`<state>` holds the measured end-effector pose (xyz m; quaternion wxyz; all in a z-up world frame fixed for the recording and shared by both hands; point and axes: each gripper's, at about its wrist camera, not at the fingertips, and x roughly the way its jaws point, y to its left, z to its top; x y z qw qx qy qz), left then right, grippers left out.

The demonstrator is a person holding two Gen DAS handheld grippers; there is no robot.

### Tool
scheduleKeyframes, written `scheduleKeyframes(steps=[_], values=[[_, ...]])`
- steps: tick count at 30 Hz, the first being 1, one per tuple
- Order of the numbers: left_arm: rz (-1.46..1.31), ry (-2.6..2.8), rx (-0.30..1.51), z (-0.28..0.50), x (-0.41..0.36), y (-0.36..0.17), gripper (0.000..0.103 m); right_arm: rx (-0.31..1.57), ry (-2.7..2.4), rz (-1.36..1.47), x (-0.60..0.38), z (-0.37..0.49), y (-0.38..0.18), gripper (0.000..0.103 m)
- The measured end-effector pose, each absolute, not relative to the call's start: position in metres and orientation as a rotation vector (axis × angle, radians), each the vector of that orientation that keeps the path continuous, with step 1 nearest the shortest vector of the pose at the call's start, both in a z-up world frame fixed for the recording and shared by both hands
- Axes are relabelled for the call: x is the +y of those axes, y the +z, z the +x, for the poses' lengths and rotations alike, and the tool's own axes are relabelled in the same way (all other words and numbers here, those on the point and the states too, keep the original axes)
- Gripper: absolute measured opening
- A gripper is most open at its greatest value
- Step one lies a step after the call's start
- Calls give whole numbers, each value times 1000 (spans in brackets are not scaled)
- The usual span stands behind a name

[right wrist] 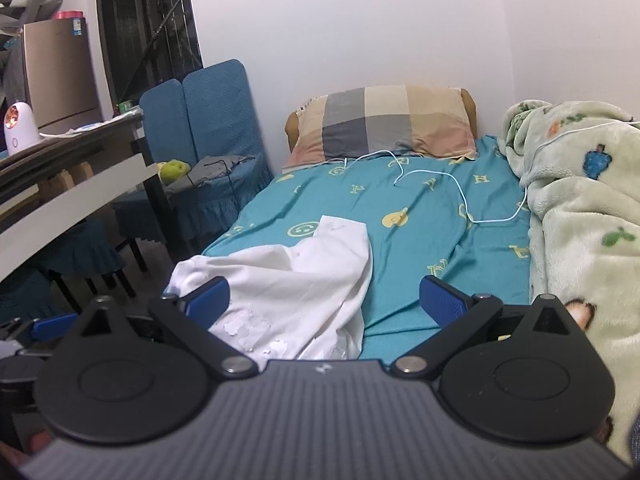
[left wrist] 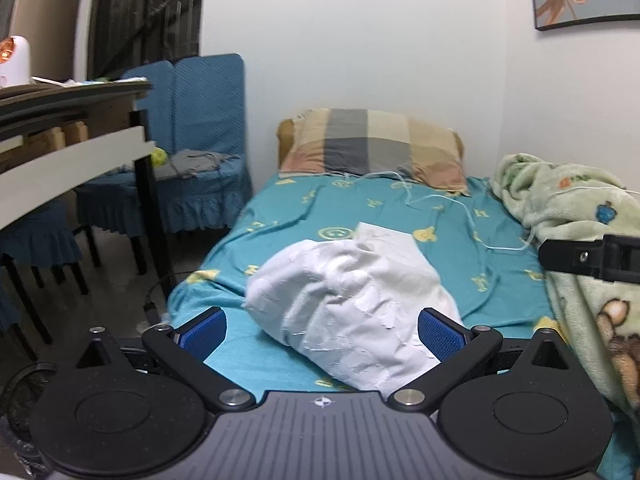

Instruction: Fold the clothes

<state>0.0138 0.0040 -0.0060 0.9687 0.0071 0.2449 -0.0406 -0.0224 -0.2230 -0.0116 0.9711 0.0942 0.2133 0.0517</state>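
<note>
Left gripper (left wrist: 322, 330) has its blue pads spread wide, holding nothing, with the white garment (left wrist: 348, 312) bulging up between and just beyond them; right gripper (right wrist: 324, 300) is likewise spread and empty, its left pad lying over the garment's near edge, its right pad over bare sheet. Garment sits crumpled, not flat, on the teal bedsheet (right wrist: 440, 240) near the foot end of the bed, well short of the pillow (right wrist: 384, 124) and toward the bed's left edge; one flatter panel reaches from the heap toward the pillow. No fold made yet, judging by the heap. Step in hand, as I read it: get a first grip and spread the cloth flat. Suggested method: pick two separated points on a true hem or shoulder seam, not the top of the mound, so only one layer is pinched; close each gripper fully on an edge, lift enough to let the cloth hang and untangle, then draw it toward the pillow and lay it down smooth. Fabric looks thin and limp, with small appliqué patches near the hem; expect it to slip and bunch. Hazards: a white cable (right wrist: 452, 184) trails over the sheet between garment and pillow and could be snagged; the fleece blanket (right wrist: 584, 216) is piled to the right of the garment, limiting spreading room; garment's left portion lies near the mattress edge and might slide off.
</note>
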Motion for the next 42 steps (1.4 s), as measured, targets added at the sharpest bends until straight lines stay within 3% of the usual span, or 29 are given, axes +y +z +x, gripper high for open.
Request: scheduleKeyframes(steps=[12, 21, 24, 28, 31, 34, 42], values=[[14, -195, 590, 141, -18, -3, 102, 481, 52, 240, -247, -17, -13, 103], [99, -249, 693, 241, -60, -55, 87, 530, 54, 299, -269, 5, -27, 103], [129, -256, 713, 255, -71, -72, 77, 531, 52, 287, -273, 13, -30, 103], [154, -255, 727, 263, -79, -85, 39, 529, 52, 270, -278, 25, -32, 103], [180, -265, 703, 256, -81, -80, 5, 524, 50, 259, -281, 32, -33, 103], [171, -313, 656, 235, -76, -60, 0, 525, 61, 263, -279, 34, -34, 103], [184, -503, 540, 151, -75, -2, 0, 486, 61, 281, -280, 24, -27, 103]])
